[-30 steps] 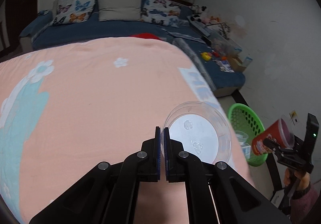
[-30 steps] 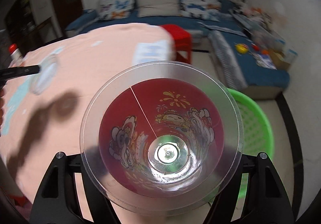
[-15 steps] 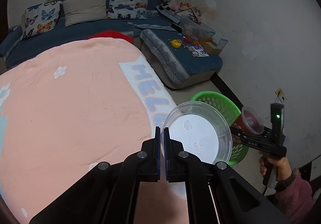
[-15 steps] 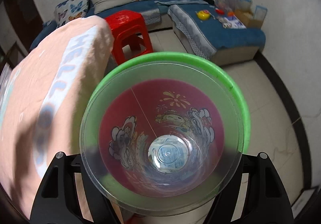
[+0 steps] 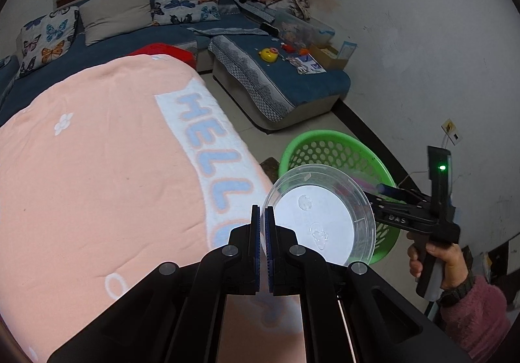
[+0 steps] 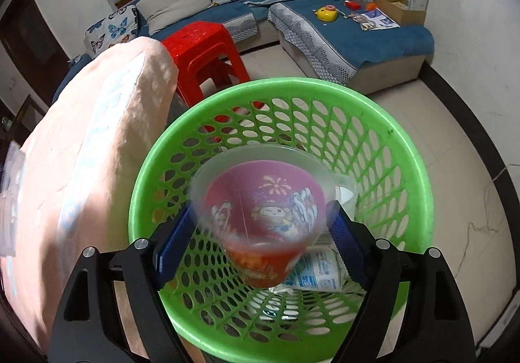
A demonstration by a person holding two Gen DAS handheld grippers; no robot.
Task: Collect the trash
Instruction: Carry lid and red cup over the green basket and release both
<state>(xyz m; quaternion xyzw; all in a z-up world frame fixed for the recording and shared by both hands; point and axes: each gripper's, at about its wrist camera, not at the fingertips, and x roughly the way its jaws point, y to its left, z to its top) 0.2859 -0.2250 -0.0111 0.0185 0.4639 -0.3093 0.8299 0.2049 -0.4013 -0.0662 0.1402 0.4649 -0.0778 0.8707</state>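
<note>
From the left wrist view, the left gripper (image 5: 263, 220) is clenched on the rim of a clear plastic lid (image 5: 320, 220), holding it on edge past the end of a table under a peach blanket (image 5: 97, 168) with a white band that reads HELLO. Beyond the blanket a blue corner sofa (image 5: 292, 83) with butterfly cushions (image 5: 185, 5) runs along the white wall, toys scattered on its seat. A green basket (image 5: 328, 148) stands on the pale tiled floor below the lid, and over it a hand (image 5: 435, 262) in a pink sleeve holds the right gripper. From the right wrist view, the right gripper (image 6: 260, 233) hangs above the basket; its jaws have just been opening, and the red printed cup (image 6: 263, 220), blurred, sits loose between the blue pads (image 6: 172, 242) over the basket's mouth. A crumpled white wrapper (image 6: 315, 272) already lies inside. A red plastic stool (image 6: 201, 47) stands between the blanket's edge and the sofa.
</note>
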